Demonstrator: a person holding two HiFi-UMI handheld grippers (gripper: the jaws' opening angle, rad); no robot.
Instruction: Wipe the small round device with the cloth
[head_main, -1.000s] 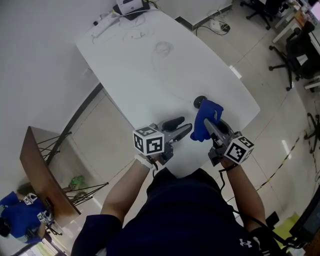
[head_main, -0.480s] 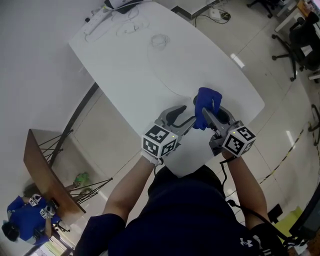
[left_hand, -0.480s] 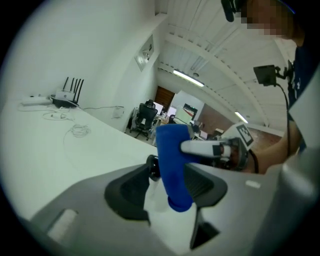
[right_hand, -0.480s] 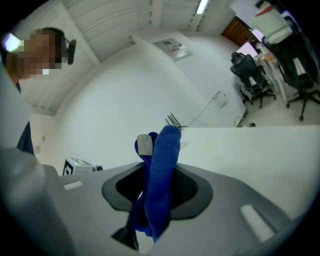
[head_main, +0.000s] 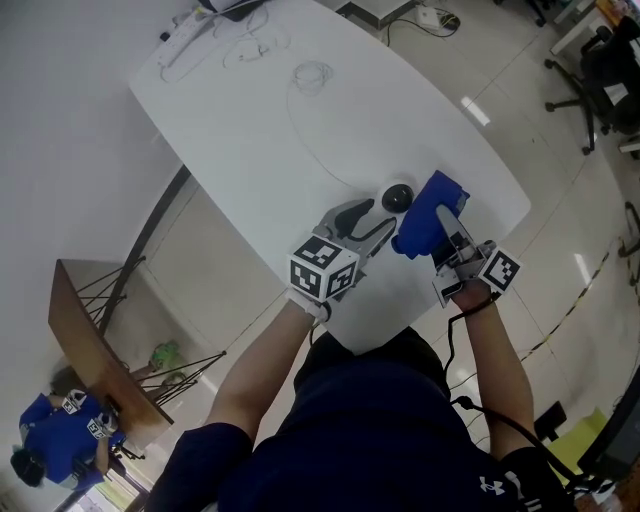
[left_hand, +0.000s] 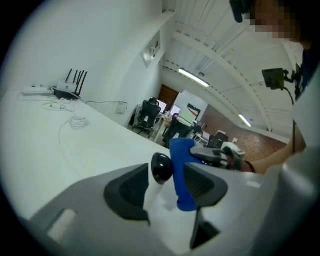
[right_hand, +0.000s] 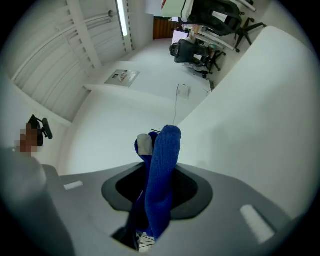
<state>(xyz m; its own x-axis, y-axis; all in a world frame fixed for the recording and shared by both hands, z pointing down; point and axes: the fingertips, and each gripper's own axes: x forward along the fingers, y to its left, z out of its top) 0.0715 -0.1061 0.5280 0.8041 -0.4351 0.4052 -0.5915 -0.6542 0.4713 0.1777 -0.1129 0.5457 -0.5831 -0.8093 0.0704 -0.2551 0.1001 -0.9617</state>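
Observation:
The small round black device (head_main: 398, 196) sits on the white table (head_main: 280, 140) near its front edge. My left gripper (head_main: 372, 222) points at it, and its jaws are opening. In the left gripper view the device (left_hand: 161, 167) stands just ahead of the fingertips, untouched by the pads. My right gripper (head_main: 446, 228) is shut on a blue cloth (head_main: 430, 215), held just right of the device. The cloth (right_hand: 162, 175) sticks up between that gripper's jaws and carries a small grey tag (right_hand: 144, 144). From the left gripper view the cloth (left_hand: 181, 172) hangs right beside the device.
A coiled cable (head_main: 313, 72) and a power strip (head_main: 185, 30) lie at the table's far end. The table edge (head_main: 500, 225) runs close behind the right gripper. Office chairs (head_main: 610, 70) stand at right. A wooden board (head_main: 90, 350) and a person in blue (head_main: 55, 440) are at lower left.
The cloth lay over the device half a second ago; it has shifted right and the device shows again. The left gripper has moved closer to the device.

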